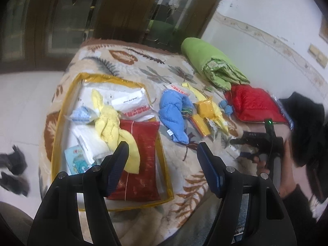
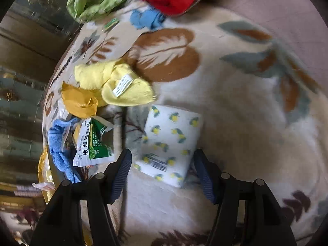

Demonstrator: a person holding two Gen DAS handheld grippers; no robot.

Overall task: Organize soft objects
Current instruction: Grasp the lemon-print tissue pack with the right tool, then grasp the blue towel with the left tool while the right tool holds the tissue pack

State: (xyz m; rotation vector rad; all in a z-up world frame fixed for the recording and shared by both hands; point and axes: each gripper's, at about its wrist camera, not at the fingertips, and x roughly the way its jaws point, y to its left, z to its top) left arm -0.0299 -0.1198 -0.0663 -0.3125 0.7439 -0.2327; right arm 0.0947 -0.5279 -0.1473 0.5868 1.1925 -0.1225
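Observation:
In the right wrist view a white tissue pack with a lemon print (image 2: 170, 141) lies on the leaf-patterned blanket (image 2: 235, 112). My right gripper (image 2: 163, 151) hangs over it, open, a finger on each side and neither pad pressing. In the left wrist view my left gripper (image 1: 162, 145) is open and empty above the near edge of a clear storage bag with yellow trim (image 1: 61, 123). In the bag lie a yellow towel (image 1: 110, 123), a red packet (image 1: 141, 153) and white packages. The right gripper (image 1: 240, 148) shows there too, in a hand at the right.
On the blanket lie a blue towel (image 1: 174, 112), a yellow towel (image 2: 114, 82), an orange packet (image 2: 80, 100), a green-and-white sachet (image 2: 94, 143) and a small blue cloth (image 2: 147, 19). A green quilt (image 1: 209, 61) and a red cushion (image 1: 252, 104) sit behind. Dark slippers (image 1: 14, 170) lie on the floor.

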